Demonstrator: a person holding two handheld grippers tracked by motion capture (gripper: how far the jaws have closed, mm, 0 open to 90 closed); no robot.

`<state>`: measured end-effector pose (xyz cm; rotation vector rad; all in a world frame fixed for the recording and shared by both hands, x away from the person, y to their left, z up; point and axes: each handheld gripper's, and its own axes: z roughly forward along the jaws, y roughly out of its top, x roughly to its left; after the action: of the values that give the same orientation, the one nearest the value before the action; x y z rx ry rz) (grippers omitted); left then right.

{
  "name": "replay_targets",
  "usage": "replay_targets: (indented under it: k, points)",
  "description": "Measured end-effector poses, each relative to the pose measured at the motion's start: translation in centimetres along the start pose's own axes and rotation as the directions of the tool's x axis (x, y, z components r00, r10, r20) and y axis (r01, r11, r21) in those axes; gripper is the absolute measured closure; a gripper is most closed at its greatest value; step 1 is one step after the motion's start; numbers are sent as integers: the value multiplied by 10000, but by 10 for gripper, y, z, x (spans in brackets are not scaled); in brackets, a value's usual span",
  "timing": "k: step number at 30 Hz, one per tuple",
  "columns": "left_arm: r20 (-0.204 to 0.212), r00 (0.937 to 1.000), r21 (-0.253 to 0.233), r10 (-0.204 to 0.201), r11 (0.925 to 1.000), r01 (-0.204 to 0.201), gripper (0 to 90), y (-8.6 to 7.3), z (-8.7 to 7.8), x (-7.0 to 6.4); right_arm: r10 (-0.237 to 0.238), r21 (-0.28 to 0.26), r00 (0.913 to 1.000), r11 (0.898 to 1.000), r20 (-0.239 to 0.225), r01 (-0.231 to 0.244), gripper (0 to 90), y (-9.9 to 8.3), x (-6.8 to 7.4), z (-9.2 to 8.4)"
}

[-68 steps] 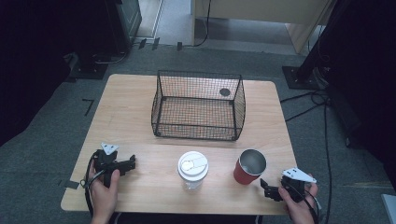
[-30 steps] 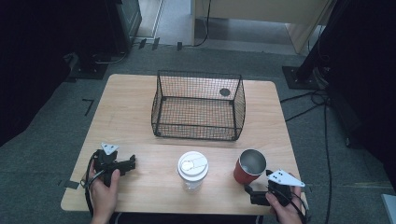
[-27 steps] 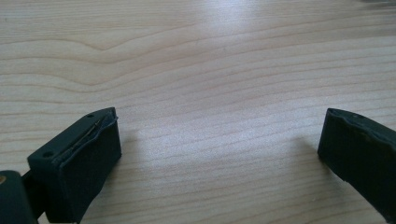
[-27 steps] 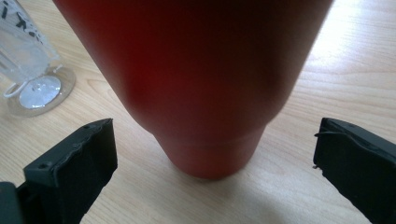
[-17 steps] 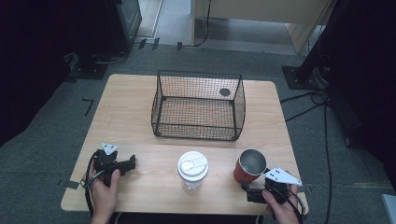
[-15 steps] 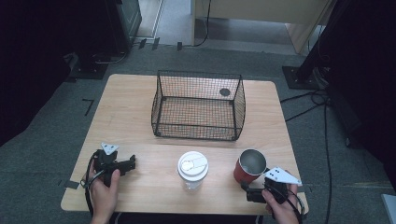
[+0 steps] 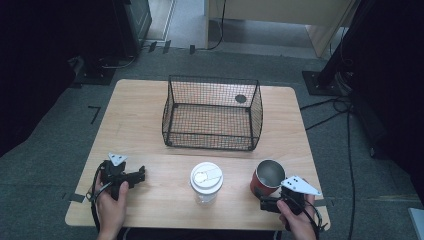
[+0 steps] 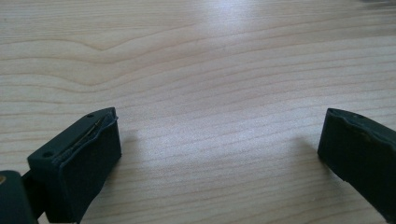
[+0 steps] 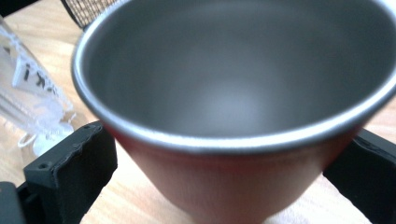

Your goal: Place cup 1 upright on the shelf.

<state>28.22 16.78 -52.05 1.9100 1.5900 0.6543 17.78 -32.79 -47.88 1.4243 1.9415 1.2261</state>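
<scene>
A red metal cup (image 7: 268, 177) with a steel inside stands upright at the table's front right. My right gripper (image 7: 264, 199) sits low at its near side. In the right gripper view the cup (image 9: 233, 93) stands between the two black jaws of my right gripper (image 9: 229, 154), which is open with one jaw on each side of the cup's lower wall. At the front left my left gripper (image 7: 141, 174) rests on the table. In the left gripper view it (image 8: 219, 135) is open over bare wood.
A clear plastic cup with a white lid (image 7: 206, 181) stands at the front middle, left of the red cup, and shows again (image 9: 28, 88) beside the right gripper. A black wire basket (image 7: 212, 112) sits at the table's middle back. Cables lie on the floor at the right.
My right gripper has moved left and forward from the table's front right corner up to the red cup, which now stands between its jaws. The left gripper has stayed put.
</scene>
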Motion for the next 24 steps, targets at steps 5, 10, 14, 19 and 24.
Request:
replay_targets:
  k: [5,10,14,19,24]
  points:
    - [7,10000,3,21,10000,-21,0,0,0,0,76,-187,9998,9998,162,-73,0,5,2,2]
    - [17,10000,8,43,10000,-43,0,0,0,0,52,-157,9991,9999,419,-45,0,6,4,8]
    - [21,10000,8,46,10000,-46,0,0,0,0,78,-212,9987,9998,505,-67,6,8,5,10]
    - [42,10000,11,73,10000,-73,0,0,0,0,194,-414,9978,9990,635,-168,37,9,5,12]
    - [49,10000,10,85,10000,-85,0,0,0,0,62,-509,9972,9987,747,-24,51,10,6,12]
